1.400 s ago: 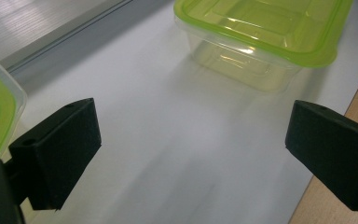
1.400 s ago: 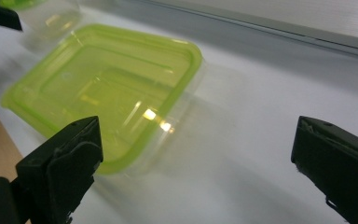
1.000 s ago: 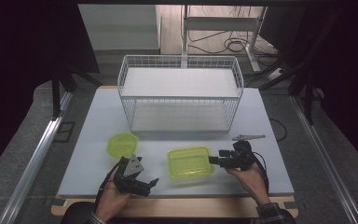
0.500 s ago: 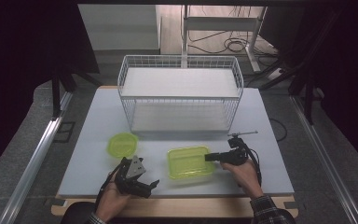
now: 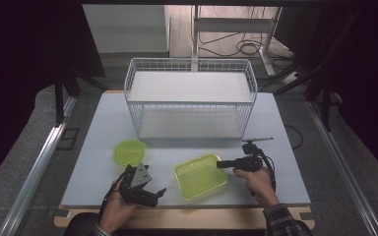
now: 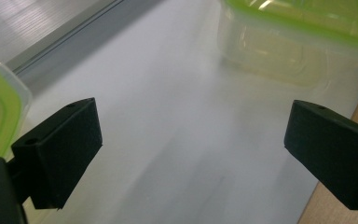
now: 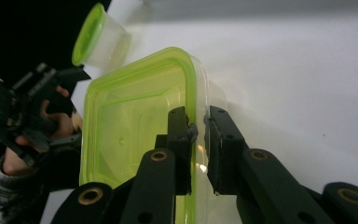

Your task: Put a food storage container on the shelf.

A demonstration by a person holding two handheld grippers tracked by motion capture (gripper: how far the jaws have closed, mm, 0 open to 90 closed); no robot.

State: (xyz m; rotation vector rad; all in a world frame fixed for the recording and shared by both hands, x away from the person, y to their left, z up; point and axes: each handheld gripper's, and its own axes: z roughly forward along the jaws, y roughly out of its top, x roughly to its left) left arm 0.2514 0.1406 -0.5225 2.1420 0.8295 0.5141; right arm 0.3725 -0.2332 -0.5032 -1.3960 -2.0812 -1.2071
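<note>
right gripper jaws have just been closing, now clamp rim of square tub | tub on desk, near centre, unlifted | left gripper open, idle | round cup untouched, left

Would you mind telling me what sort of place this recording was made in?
Probably a lab or workshop bench set up for recording, not a kitchen: a plain white table ringed by dark curtains, a wire basket standing on it, and loose cables on the floor behind.
</note>
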